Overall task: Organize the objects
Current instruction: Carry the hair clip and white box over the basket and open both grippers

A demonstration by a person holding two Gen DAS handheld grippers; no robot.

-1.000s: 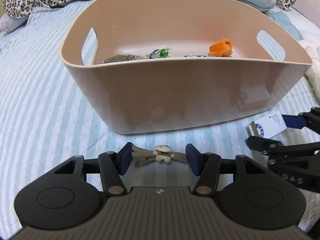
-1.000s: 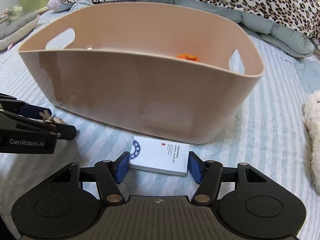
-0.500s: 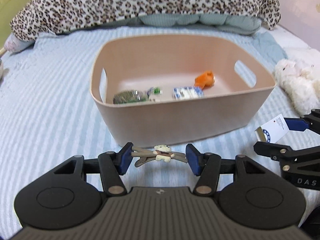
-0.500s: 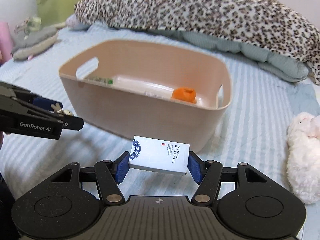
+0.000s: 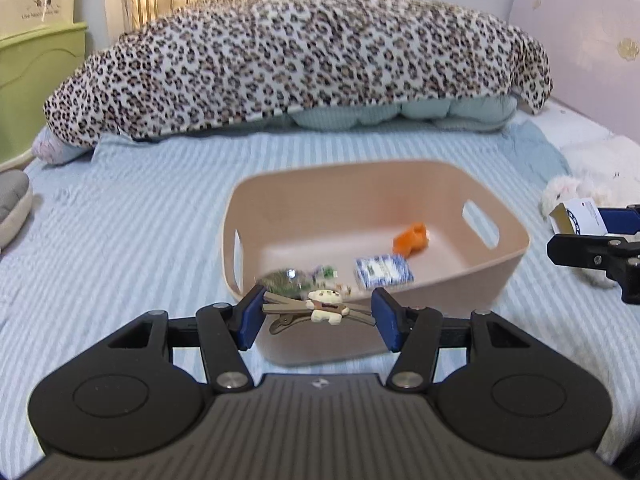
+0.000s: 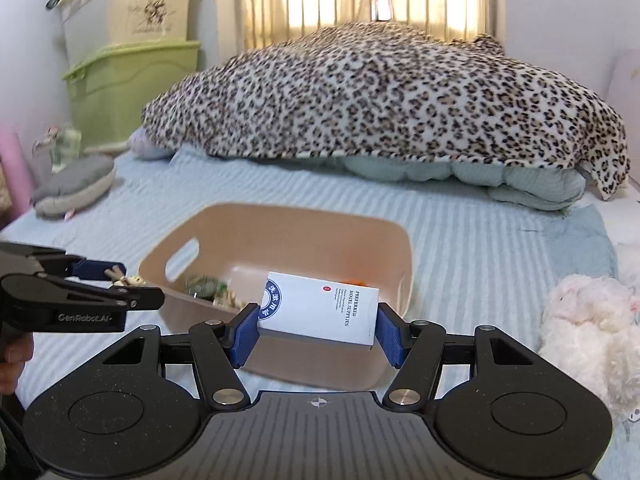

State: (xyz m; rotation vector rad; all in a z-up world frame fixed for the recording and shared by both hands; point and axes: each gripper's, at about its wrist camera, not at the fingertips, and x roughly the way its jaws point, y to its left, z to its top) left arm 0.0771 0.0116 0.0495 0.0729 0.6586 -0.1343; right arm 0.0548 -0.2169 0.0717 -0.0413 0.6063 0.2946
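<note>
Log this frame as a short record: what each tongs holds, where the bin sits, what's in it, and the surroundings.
left tongs: shut on bear hair clip
right tongs: shut on white hotel-supplies box
bin: beige, cut-out handles, on striped bedsheet
bin contents: orange toy, blue-white packet, greenish items, blurred
nearby: leopard blanket, white plush

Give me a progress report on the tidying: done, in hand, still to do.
Done: an orange toy, a blue packet and a greenish packet lie in the bin. In hand: left tongs grip a hair clip, right tongs a white box. Left: drop both in.
</note>
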